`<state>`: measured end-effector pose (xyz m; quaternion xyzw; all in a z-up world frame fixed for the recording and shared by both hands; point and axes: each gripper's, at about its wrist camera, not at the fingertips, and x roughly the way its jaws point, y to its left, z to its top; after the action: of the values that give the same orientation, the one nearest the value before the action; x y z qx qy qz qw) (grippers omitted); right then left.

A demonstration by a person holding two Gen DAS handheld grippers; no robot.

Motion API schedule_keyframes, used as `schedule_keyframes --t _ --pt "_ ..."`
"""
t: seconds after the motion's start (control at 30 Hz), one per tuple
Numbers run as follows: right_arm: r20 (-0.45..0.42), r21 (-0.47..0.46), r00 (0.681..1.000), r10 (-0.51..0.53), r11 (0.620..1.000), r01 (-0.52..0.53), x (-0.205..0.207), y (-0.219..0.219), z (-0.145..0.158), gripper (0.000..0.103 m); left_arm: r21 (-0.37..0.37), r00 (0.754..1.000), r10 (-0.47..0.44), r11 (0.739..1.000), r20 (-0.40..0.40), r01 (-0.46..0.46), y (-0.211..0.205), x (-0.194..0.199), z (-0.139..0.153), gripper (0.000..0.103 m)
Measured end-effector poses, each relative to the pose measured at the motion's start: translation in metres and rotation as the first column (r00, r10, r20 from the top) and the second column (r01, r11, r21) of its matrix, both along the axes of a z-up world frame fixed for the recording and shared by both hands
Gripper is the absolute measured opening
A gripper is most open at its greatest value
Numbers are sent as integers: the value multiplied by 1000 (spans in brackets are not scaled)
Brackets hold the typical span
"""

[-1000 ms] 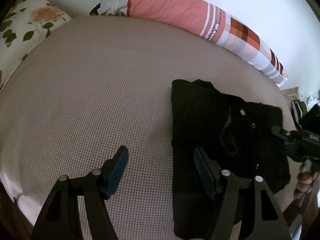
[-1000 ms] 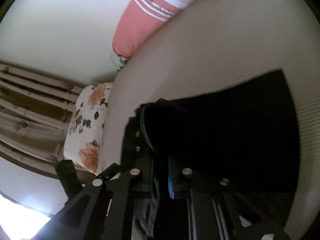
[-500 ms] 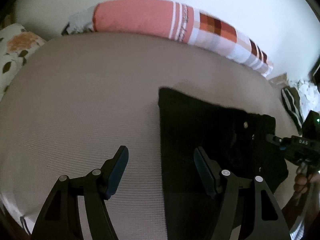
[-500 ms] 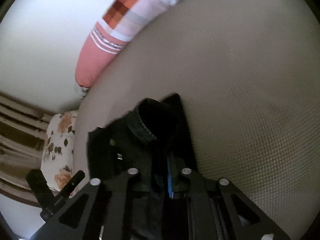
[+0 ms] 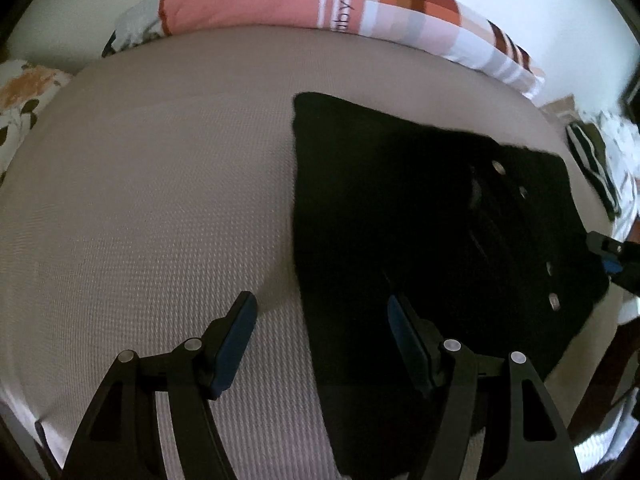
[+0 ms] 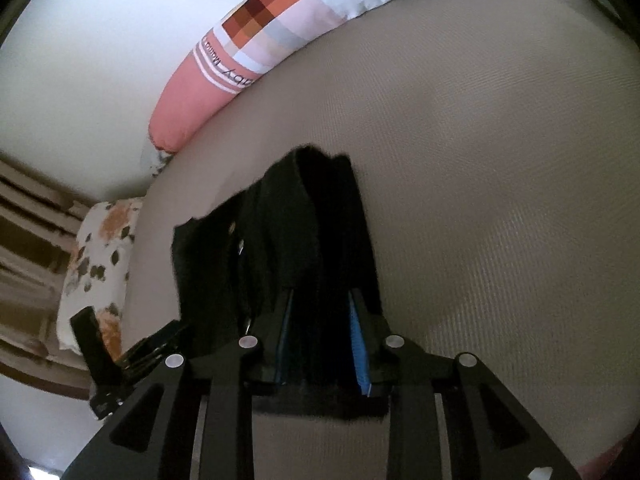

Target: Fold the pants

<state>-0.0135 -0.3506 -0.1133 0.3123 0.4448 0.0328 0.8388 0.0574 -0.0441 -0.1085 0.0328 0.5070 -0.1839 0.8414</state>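
While the right gripper (image 6: 320, 336) is opening its fingers with black cloth between them, the black pants (image 5: 420, 216) are lying folded on the bed (image 5: 140, 200) below the striped bolster (image 5: 320, 0). The left gripper (image 5: 320, 344), beside the pants, is hanging with fingers apart and empty. Snagged cloth could be pulling the fold open.

R claw (image 6: 320, 344) opening; pants (image 6: 296, 240) fold laid flatter.
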Motion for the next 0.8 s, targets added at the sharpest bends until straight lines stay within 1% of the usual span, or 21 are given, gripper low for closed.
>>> schedule_keyframes --t 0.07,0.17,0.23,0.37,0.47,0.63,0.73,0.8 --pt "-2 -6 1000 21 1000 -21 -9 5 2 25 4 1000 -16 1000 5 16 -3 -8 2 69" --pt "-4 -7 999 33 999 -33 -17 11 1 20 17 999 -32 999 21 32 -5 -19 3 69" --pt "-6 -58 999 37 998 -37 -18 15 2 16 29 999 -38 999 35 37 -8 -23 4 69" --pt "-5 -104 1000 19 994 -19 -22 20 2 13 35 999 -29 999 42 27 -9 -28 4 69" --pt "8 -146 1000 5 989 -4 -28 27 6 12 36 998 -27 999 48 25 -9 -33 3 69" --pt "26 -165 1000 -8 986 12 -39 31 13 11 49 998 -40 998 56 37 -9 -38 3 69" --pt "18 -195 1000 -12 981 15 -40 33 7 11 61 996 -51 997 69 47 -10 -40 1 69" --pt "2 -199 1000 -23 980 23 -38 33 0 11 61 997 -47 997 69 43 -11 -40 -3 69"
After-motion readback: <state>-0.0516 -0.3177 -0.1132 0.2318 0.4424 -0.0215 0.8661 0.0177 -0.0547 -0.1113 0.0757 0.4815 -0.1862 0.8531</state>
